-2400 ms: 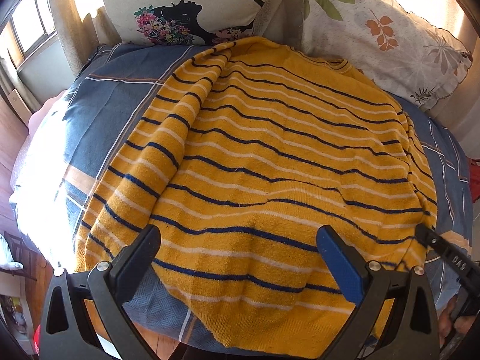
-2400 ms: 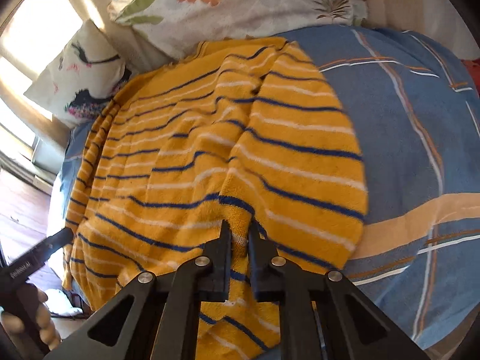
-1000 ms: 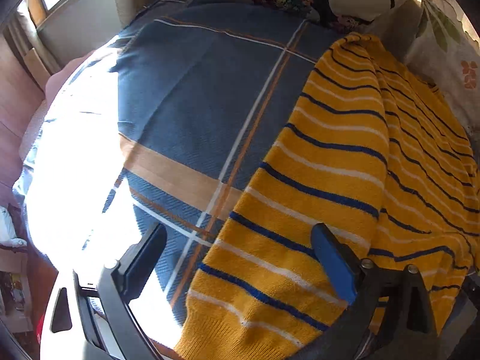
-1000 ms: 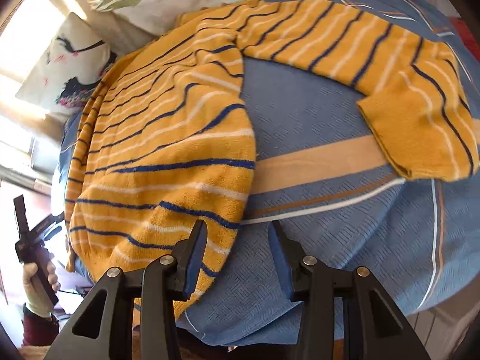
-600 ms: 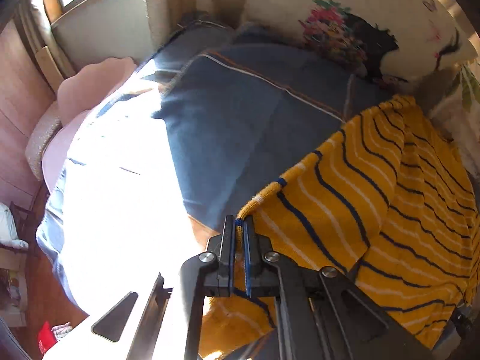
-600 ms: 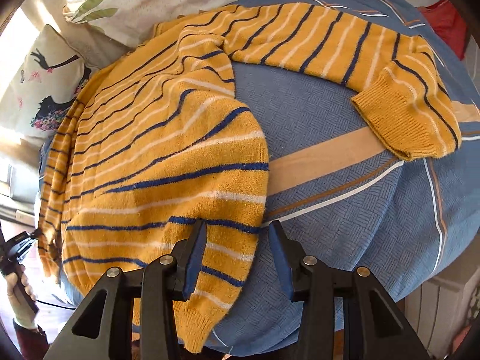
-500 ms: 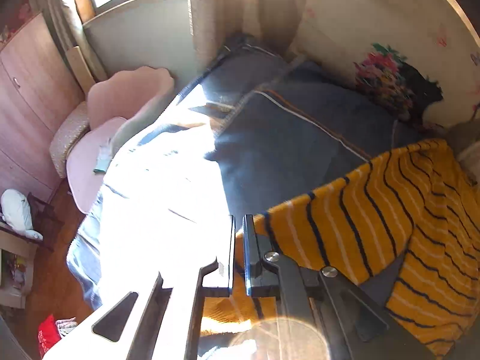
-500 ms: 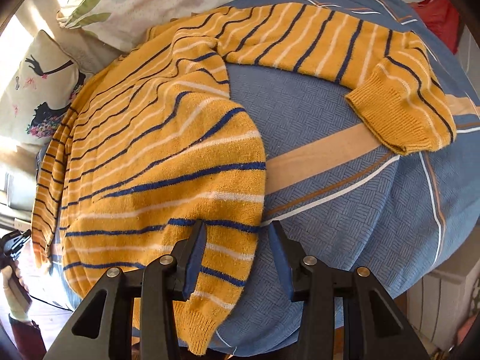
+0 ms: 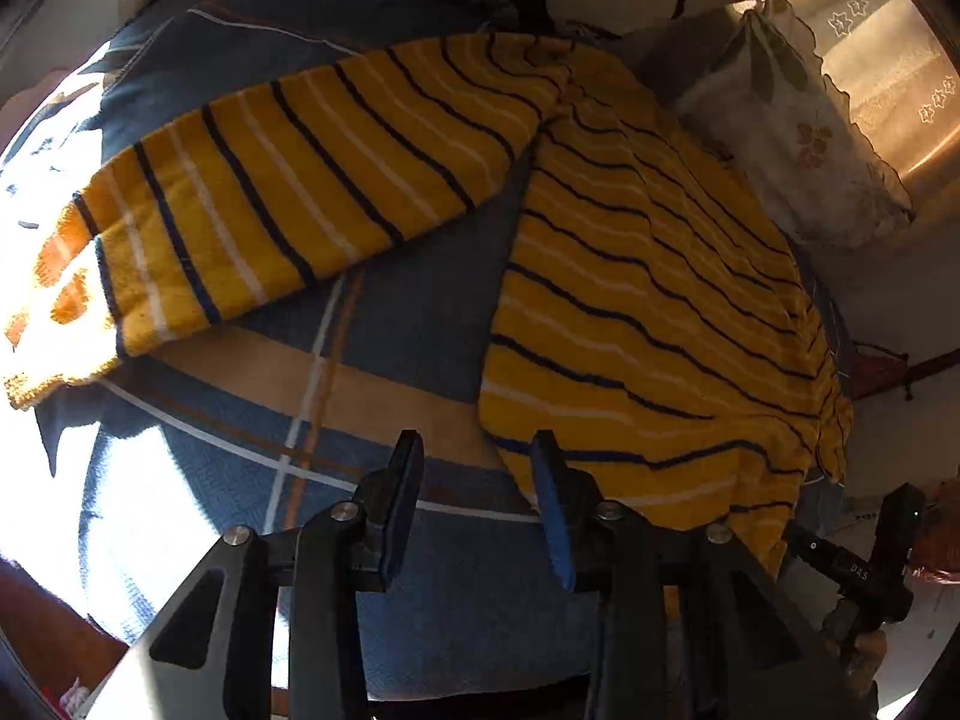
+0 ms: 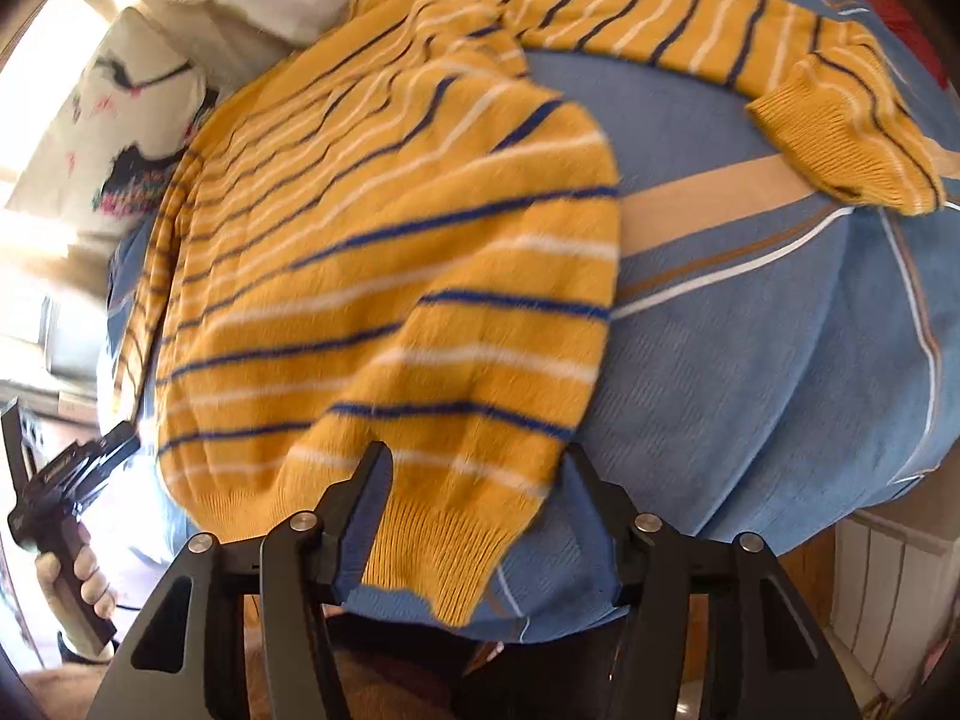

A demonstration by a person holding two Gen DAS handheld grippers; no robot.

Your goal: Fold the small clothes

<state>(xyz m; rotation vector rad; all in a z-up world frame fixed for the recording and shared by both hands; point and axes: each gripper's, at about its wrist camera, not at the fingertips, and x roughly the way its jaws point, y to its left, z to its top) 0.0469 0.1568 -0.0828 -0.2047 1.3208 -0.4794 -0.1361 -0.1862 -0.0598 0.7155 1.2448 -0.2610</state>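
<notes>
A yellow sweater (image 9: pixel 630 312) with navy and white stripes lies flat on a blue bedspread (image 9: pixel 396 312). Its left sleeve (image 9: pixel 270 204) is spread out to the left, its cuff in bright sunlight. In the right wrist view the sweater body (image 10: pixel 384 252) lies ahead and the right sleeve (image 10: pixel 750 30) stretches to the right. My left gripper (image 9: pixel 477 498) is open and empty, just left of the sweater's lower left corner. My right gripper (image 10: pixel 474 498) is open and empty over the ribbed hem (image 10: pixel 432 546) at the bed's near edge.
Two patterned pillows (image 9: pixel 798 138) (image 10: pixel 138 114) lean at the head of the bed. The bedspread (image 10: pixel 750 330) carries tan and white stripes. The bed edge drops off close in front of both grippers. A white radiator (image 10: pixel 888 600) stands at the lower right.
My left gripper, shut on the left sleeve's edge earlier, has let go and opened; that sleeve now lies spread out. My right gripper has opened wider and moved in over the hem.
</notes>
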